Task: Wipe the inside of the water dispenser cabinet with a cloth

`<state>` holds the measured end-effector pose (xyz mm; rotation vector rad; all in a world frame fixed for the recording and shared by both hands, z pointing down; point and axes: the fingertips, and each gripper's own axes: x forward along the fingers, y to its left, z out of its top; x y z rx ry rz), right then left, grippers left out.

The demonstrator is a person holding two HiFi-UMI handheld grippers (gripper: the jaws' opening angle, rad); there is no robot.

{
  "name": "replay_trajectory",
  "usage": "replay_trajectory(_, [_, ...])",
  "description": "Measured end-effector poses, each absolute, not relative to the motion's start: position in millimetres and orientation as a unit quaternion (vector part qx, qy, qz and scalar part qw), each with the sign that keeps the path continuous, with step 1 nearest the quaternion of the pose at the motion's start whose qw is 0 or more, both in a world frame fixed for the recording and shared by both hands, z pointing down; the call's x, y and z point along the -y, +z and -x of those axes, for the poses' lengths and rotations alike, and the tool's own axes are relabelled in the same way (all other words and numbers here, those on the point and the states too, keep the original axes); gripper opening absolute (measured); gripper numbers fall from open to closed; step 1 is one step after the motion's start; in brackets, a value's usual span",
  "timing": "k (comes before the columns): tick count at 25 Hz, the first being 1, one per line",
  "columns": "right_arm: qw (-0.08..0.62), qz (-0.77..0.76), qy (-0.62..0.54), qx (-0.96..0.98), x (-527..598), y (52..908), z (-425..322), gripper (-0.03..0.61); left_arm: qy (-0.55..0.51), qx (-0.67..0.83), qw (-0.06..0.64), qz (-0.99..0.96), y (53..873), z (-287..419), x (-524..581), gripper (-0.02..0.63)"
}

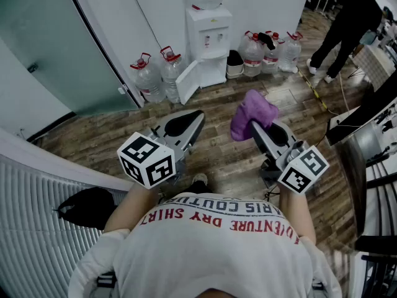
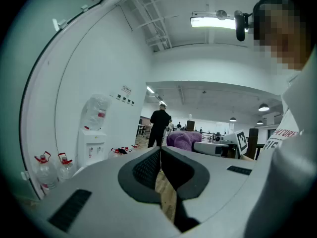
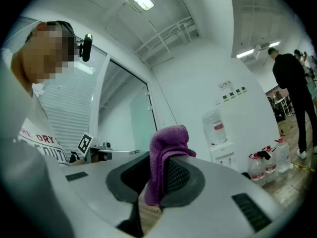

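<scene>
Frosted glass door [image 1: 37, 54] far left; black bag [image 1: 87, 207] on the wood floor [image 1: 229, 160] below it, by the person's left elbow; 2 water jugs [image 1: 149, 79] stand against the wall just left of the water dispenser [image 1: 208, 45]; dispenser is white with a bottle on top, its lower cabinet door [image 1: 188, 82] swung open to the left; left gripper [image 1: 197, 115] held out over the floor, well apart from the dispenser, jaws clenched tip to tip with nothing between them; purple cloth [image 1: 253, 113] is pinched in the right gripper [image 1: 253, 128], bunched above the jaw tips and hanging down between them, raised in the air, nowhere near the cabinet; both grippers point toward the dispenser; further jugs [image 1: 267, 51] clustered right of the dispenser; person in black [image 1: 347, 23] standing far right, back turned.
</scene>
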<state>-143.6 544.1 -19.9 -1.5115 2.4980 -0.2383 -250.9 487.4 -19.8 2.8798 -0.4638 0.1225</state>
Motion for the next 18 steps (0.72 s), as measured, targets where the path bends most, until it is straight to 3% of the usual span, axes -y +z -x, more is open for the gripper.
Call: replay_trajectory(18, [0.096,0.539,-0.096,-0.831,-501,-4,104,0.063,0.052,0.136,0.131,-0.981,-4,214,-438,0.028])
